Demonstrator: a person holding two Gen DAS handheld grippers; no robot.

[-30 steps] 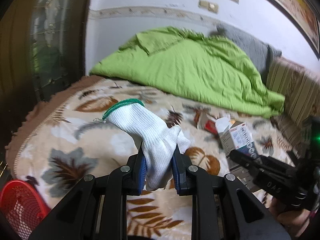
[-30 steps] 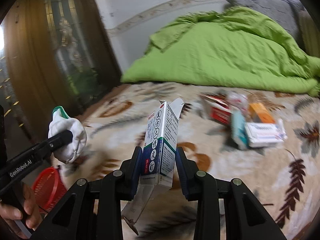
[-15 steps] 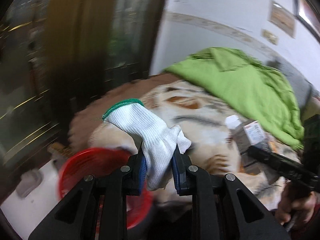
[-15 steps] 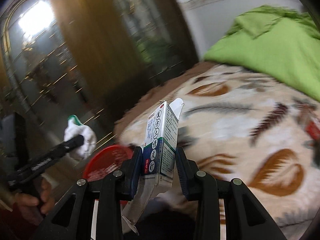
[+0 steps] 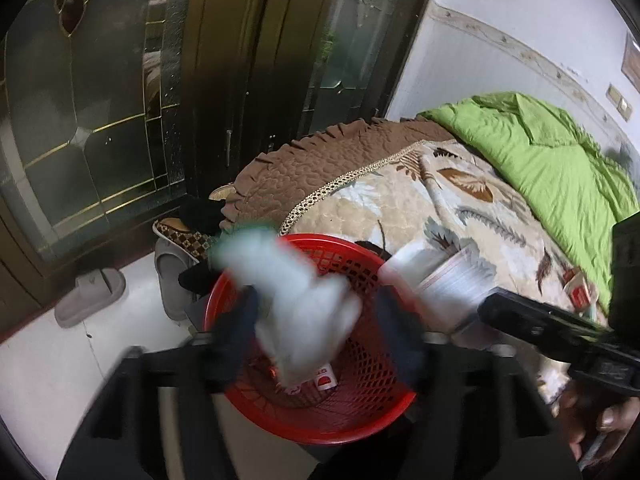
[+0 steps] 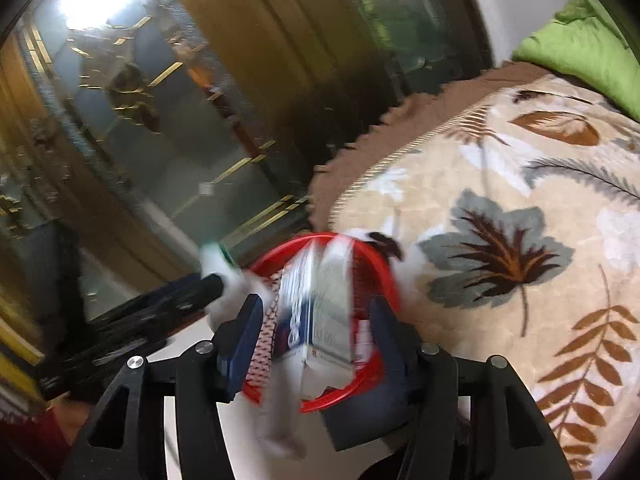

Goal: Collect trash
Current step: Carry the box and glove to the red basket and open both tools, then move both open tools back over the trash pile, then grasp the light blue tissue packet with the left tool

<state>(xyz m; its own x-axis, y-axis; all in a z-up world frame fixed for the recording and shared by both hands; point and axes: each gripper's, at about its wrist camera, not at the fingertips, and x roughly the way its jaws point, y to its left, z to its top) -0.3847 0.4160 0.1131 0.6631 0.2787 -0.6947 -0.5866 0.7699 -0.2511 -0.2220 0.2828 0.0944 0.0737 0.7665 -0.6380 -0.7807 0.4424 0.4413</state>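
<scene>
Both sets of jaws stand spread: the left gripper (image 5: 320, 320) has let go of the white glove (image 5: 296, 300) and the right gripper (image 6: 312, 328) of the medicine box (image 6: 320, 312), both blurred above the red basket (image 5: 352, 420) beside the bed (image 6: 520, 200). This looks like the drop step. Next, I'd guess, both swing to the bed for more trash.

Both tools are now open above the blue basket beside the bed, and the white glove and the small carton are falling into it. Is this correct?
Not fully. The basket is red, not blue, as the left wrist view shows. The rest stands: the left tool and the right tool are open above it beside the bed, with the white glove and the small carton blurred between the spread fingers.
</scene>
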